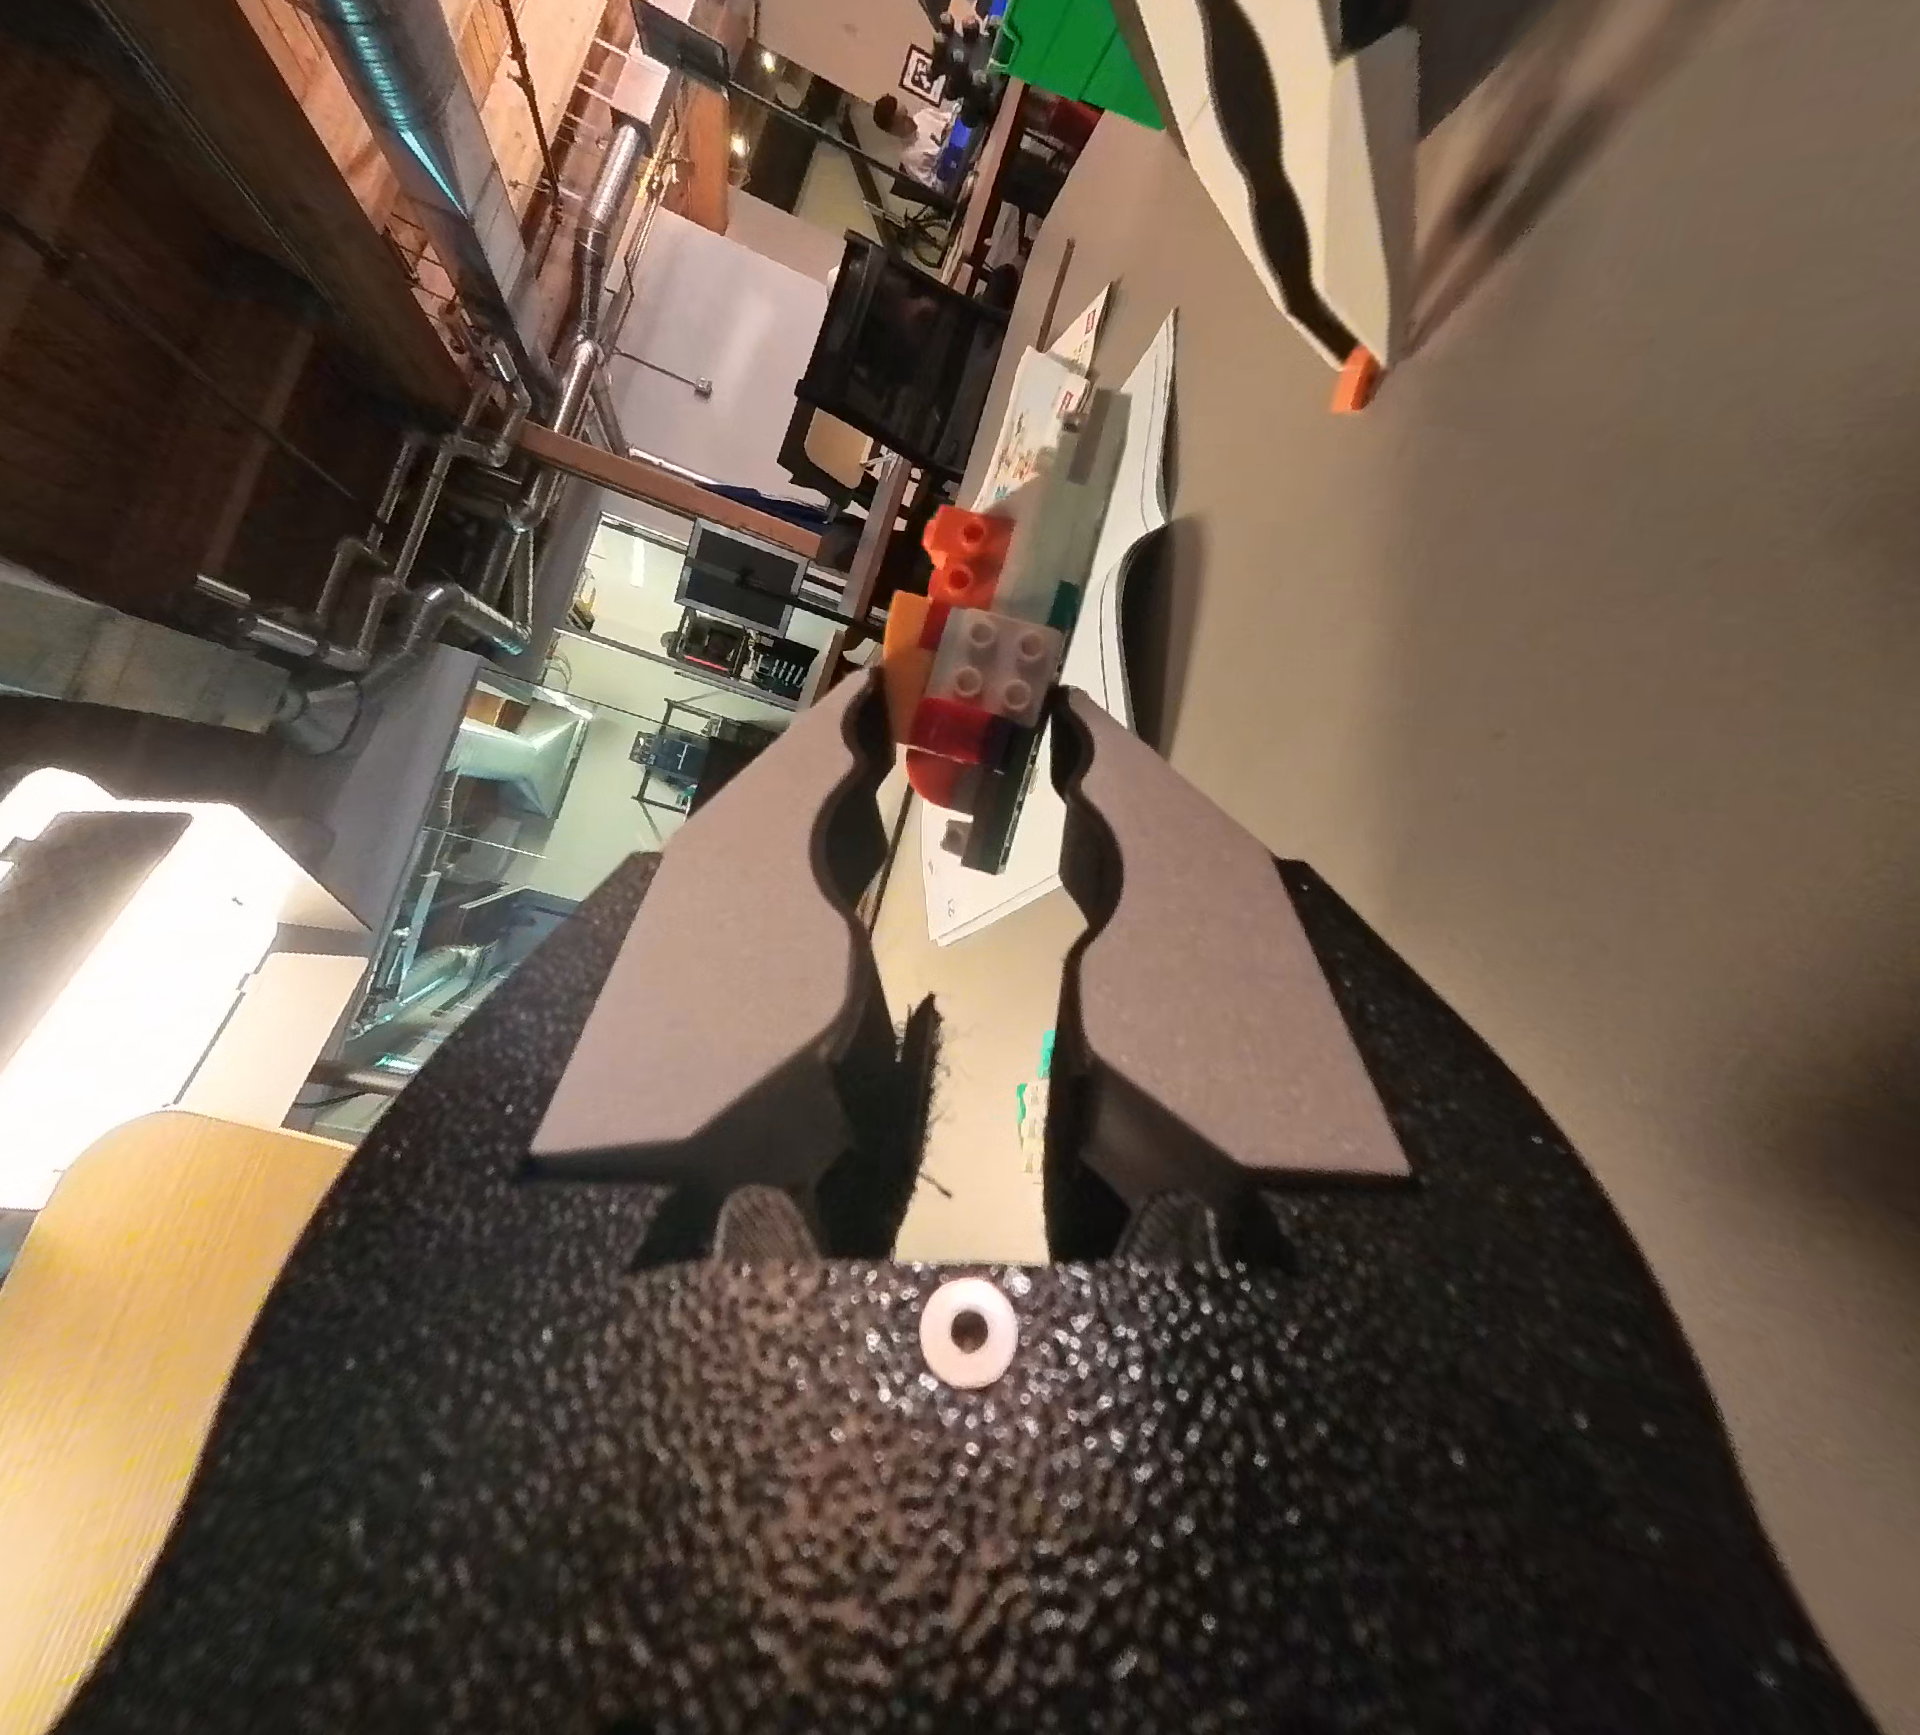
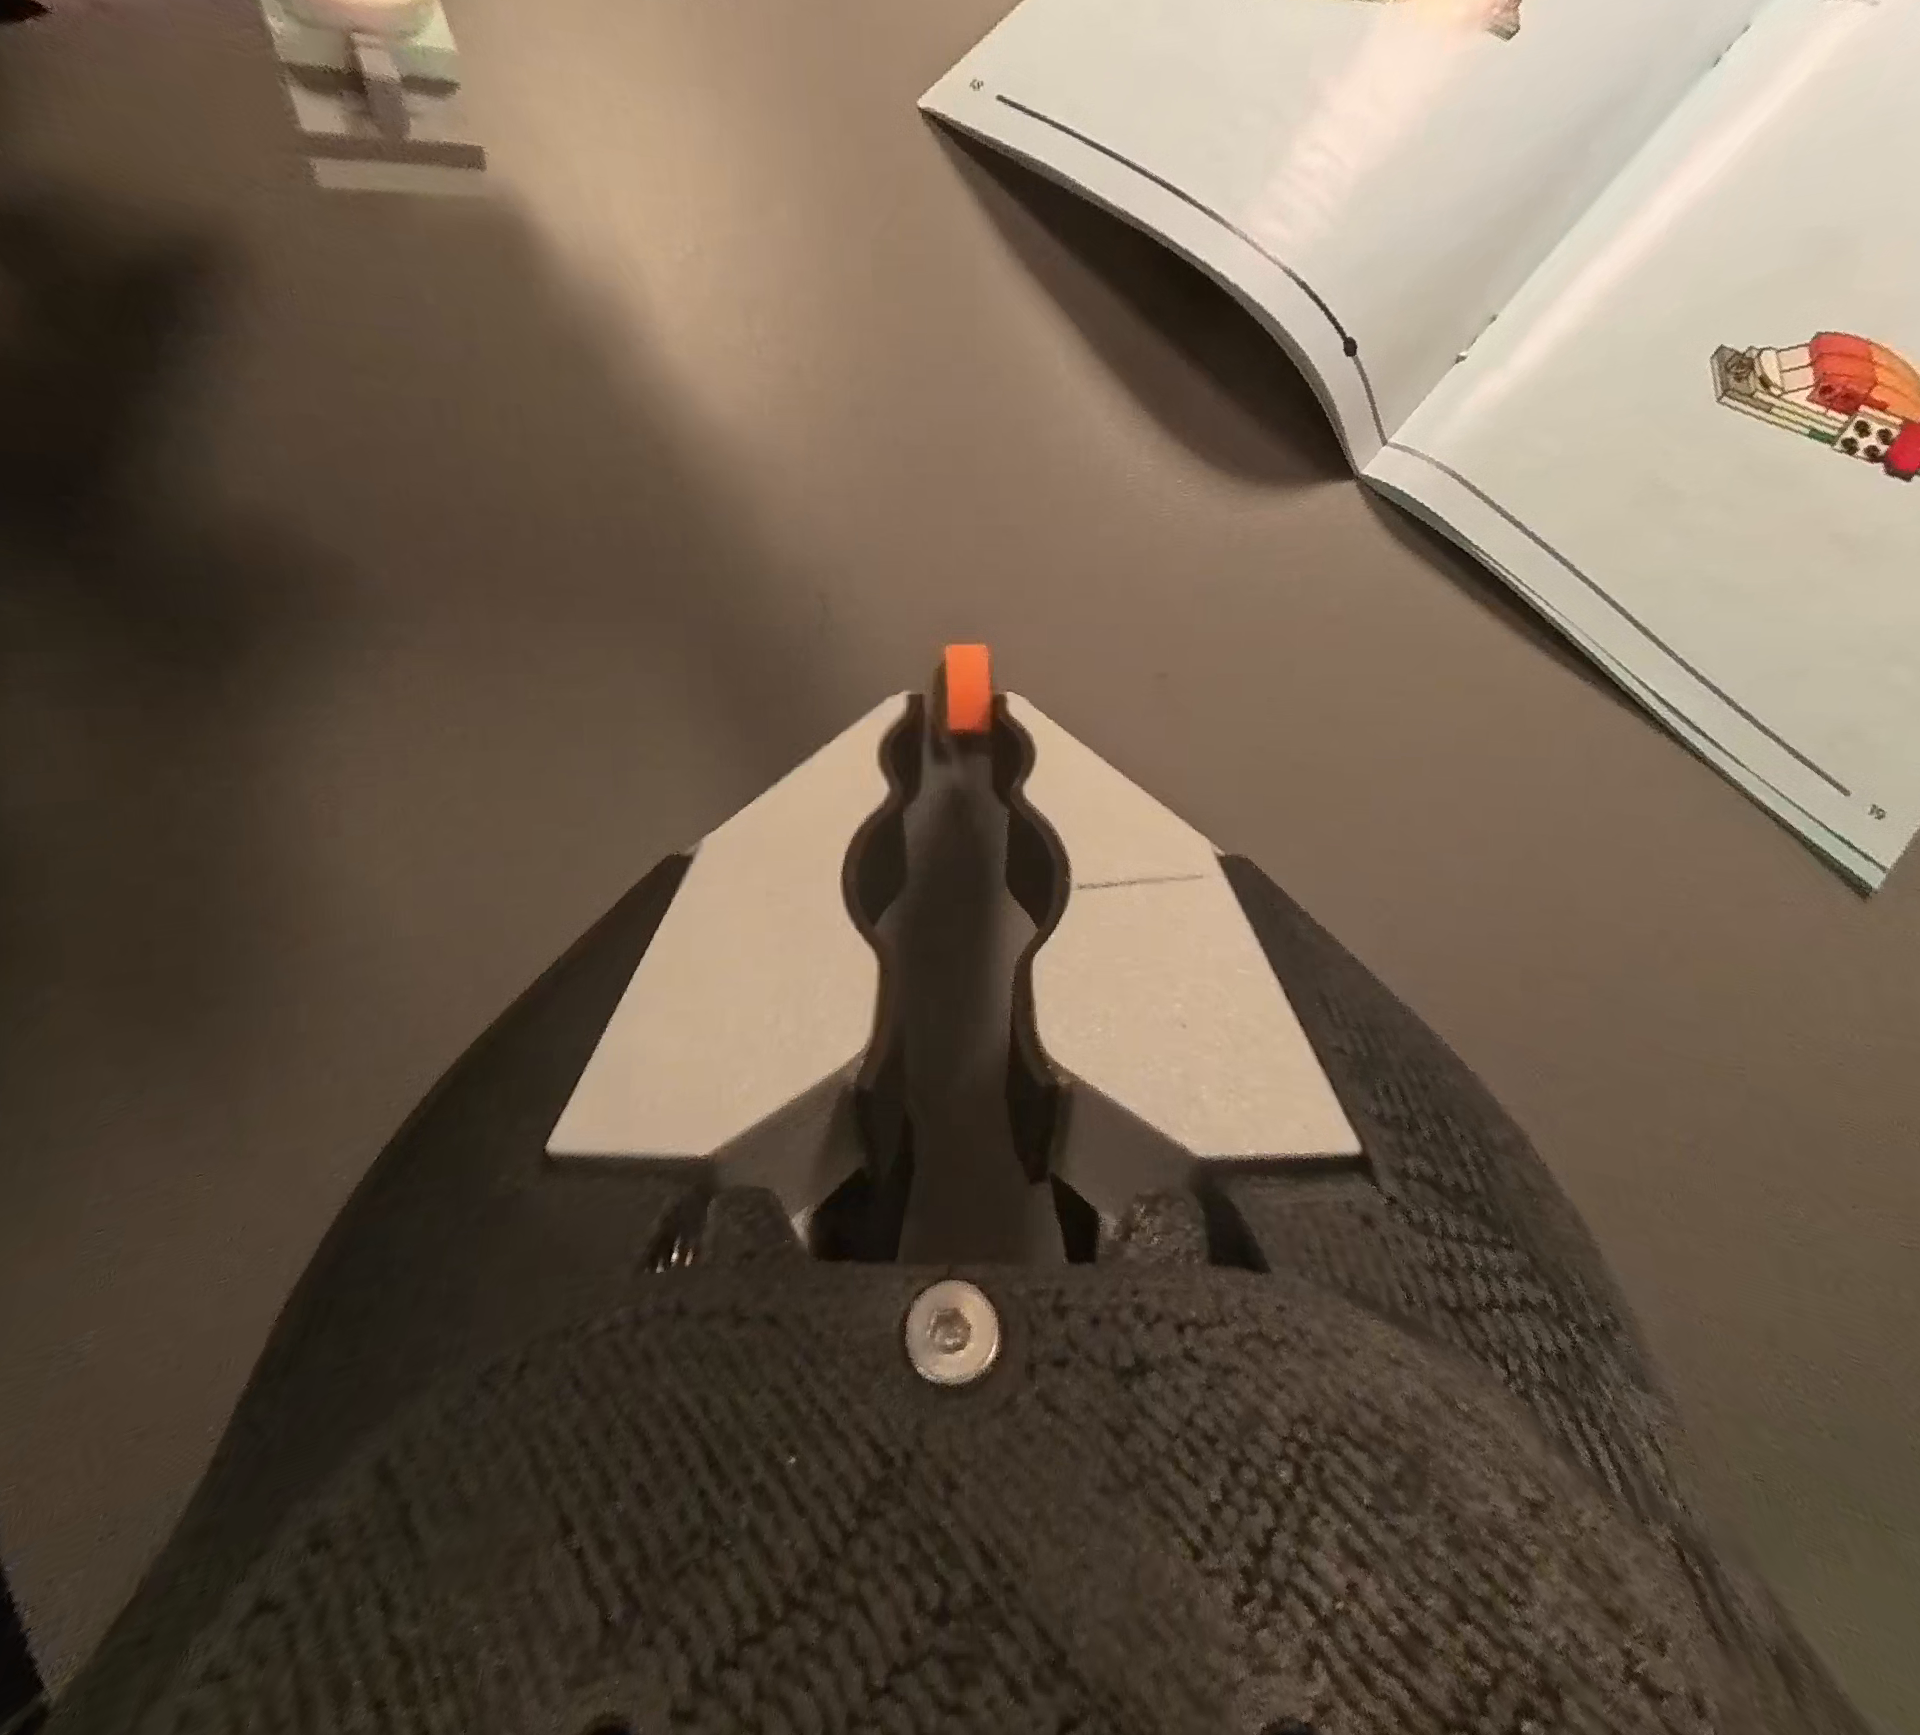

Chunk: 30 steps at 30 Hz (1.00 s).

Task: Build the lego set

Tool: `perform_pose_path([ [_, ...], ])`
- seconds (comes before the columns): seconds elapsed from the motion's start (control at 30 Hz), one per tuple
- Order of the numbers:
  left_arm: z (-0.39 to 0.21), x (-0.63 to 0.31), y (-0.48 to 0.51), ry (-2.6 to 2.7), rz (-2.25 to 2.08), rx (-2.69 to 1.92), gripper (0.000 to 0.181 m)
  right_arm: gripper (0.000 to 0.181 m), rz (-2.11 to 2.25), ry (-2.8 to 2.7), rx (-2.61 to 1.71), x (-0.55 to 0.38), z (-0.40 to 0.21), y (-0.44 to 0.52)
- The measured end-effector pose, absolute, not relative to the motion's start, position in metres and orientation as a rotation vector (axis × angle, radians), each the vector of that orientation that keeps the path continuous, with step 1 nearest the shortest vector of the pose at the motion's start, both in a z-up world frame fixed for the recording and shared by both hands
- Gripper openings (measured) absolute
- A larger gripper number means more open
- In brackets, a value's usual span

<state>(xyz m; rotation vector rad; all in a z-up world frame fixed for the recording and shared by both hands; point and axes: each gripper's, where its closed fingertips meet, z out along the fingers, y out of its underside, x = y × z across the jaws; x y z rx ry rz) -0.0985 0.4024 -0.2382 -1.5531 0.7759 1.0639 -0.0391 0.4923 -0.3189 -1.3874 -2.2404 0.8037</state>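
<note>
The right gripper [image 2: 968, 698] pinches a small orange piece [image 2: 966, 688], ready to fit. The left gripper [image 1: 966, 709] clamps the half-built model [image 1: 982, 677] beside the instruction booklet [image 2: 1507, 231], steadying it.

left gripper [image 1: 966, 729] rolled sideways, jaws clamped round something; right gripper [image 2: 964, 698] points down at the desk [image 2: 644, 459], jaws pinched tight.

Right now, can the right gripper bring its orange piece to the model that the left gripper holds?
Probably yes. The right gripper pinches the orange piece above bare table, and the model in the left gripper sits exposed with nothing between them.
</note>
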Motion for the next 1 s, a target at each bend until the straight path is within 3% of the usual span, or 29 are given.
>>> perform_pose_path([
  [0.03,-0.238,-0.099,0.402,0.775,1.067,-1.554,0.028,0.015,0.811,-2.241,-1.390,-0.038,-0.319,0.492],
  [0.47,-0.241,-0.098,0.401,0.781,1.052,-1.562,0.027,0.018,0.962,-2.296,-1.427,-0.029,-0.314,0.465],
  [1.0,-0.243,-0.094,0.400,0.799,1.044,-1.557,0.027,0.017,0.913,-2.671,-0.837,-0.038,-0.314,0.473],
])
